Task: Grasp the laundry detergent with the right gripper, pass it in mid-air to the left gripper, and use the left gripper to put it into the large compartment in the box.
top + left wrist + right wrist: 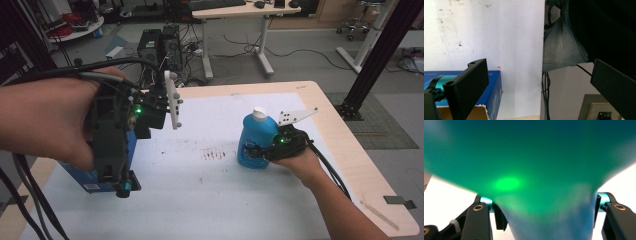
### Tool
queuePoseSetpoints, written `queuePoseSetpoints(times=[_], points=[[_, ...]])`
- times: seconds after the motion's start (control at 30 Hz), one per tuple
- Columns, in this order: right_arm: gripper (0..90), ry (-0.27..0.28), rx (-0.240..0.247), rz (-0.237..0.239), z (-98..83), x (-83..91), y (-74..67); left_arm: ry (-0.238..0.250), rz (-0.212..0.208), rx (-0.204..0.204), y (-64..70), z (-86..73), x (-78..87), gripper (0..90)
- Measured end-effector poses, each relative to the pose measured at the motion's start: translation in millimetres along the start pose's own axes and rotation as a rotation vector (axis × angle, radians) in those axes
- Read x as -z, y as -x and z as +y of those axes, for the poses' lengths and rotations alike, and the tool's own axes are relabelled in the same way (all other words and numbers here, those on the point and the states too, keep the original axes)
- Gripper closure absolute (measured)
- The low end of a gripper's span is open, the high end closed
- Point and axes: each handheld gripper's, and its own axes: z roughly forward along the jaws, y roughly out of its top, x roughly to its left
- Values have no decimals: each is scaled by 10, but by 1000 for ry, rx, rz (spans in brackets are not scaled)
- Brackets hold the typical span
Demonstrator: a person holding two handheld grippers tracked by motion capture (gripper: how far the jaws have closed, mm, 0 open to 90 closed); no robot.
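My right gripper (pixel 260 150) is closed around the lower body of the blue plastic bottle with the white cap (pixel 256 140). In the right gripper view the bottle's blurred blue-green wall (pixel 531 170) sits between my two black jaws, one on each flank, so I judge the pads are pinching it. I have taken it low, near the base, coming in from about four o'clock. A low hold should keep the upright bottle from tipping when I lift or slide it, and it leaves the cap clear.

My left gripper (pixel 120 187) hangs well off at nine o'clock, raised above the table and pointing down. Its jaws stand spread with nothing between them. In the left gripper view, bare white tabletop shows between the two black fingers (pixel 469 85). I am holding it there, I think, so that it stays out of the right hand's way yet close to the blue cardboard box (pixel 85 177) beneath it. The box's torn brown flap (pixel 461 112) suggests it is open and may be where the bottle is headed, though I cannot see inside it.

The bottle stands upright on the white table surface (pixel 210 200), right of centre at about two o'clock from the middle, just right of a small patch of dark red marks (pixel 214 154). Beyond the far edge at twelve o'clock are the floor, cables and a desk (pixel 240 10), all well apart from my work.
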Motion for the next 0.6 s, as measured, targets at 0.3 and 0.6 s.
queuePoseSetpoints(times=[0.3, 0.6], points=[[425, 1, 51, -9, 1, 12, -14, -1, 0, 3, 5, -7, -4, 18], [439, 6, 64, 1, 51, 44, -82, 3, 0, 5, 10, 7, -11, 18]])
